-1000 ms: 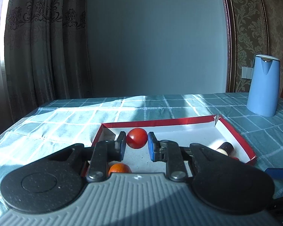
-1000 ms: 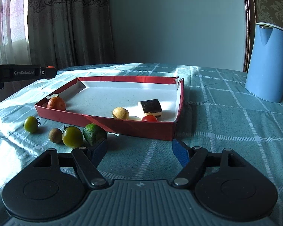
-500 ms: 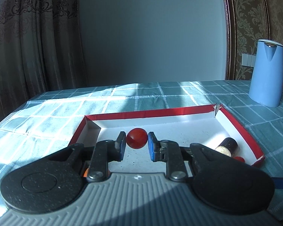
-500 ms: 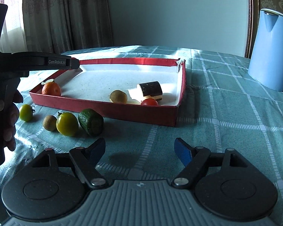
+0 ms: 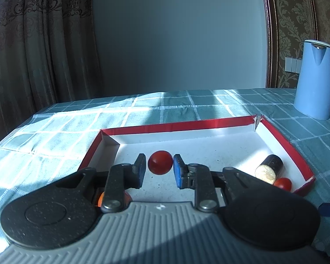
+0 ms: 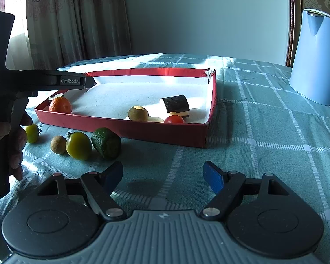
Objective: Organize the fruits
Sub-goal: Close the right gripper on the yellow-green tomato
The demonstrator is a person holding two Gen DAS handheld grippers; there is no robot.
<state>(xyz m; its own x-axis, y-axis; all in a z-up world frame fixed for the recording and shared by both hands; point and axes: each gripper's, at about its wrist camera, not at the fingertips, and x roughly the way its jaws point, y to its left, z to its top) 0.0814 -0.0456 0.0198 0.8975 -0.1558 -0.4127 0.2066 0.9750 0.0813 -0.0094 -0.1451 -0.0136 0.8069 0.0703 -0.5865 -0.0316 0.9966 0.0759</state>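
Worktop (image 6: pixel 264 132): covered by a teal checked cloth; everything else is carried on it.
Blue jug (image 6: pixel 314 57): stood at the far right, well apart from the tray.
Red tray (image 5: pixel 283 145): a shallow box with a white floor, into which the fruits are being gathered.
Left tool (image 5: pixel 158 169): held over the tray's left part, jaws narrowed to either side of a red tomato (image 5: pixel 160 162); whether the pads actually press it cannot be told, since slim gaps seem visible on both sides.
Right tool (image 6: pixel 162 173): held low over bare cloth in front of the tray, jaws spread wide, nothing between them.
Fruits outside the tray: a dark green avocado-like fruit (image 6: pixel 106 143), a green tomato (image 6: pixel 78 145), a small brown fruit (image 6: pixel 58 144) and a small yellow-green tomato (image 6: pixel 32 133), lying just beside the near wall.
Fruits inside: an orange (image 6: pixel 60 105), a brown round fruit (image 6: pixel 138 114), a dark cut piece (image 6: pixel 175 106), a small red tomato (image 6: pixel 174 119).
Step in hand (judged): release of the red tomato; it is best lowered to the floor first, as a round fruit is likely to roll.
Left wrist view only: the red tomato between the jaws.
Right wrist view only: the four loose fruits.
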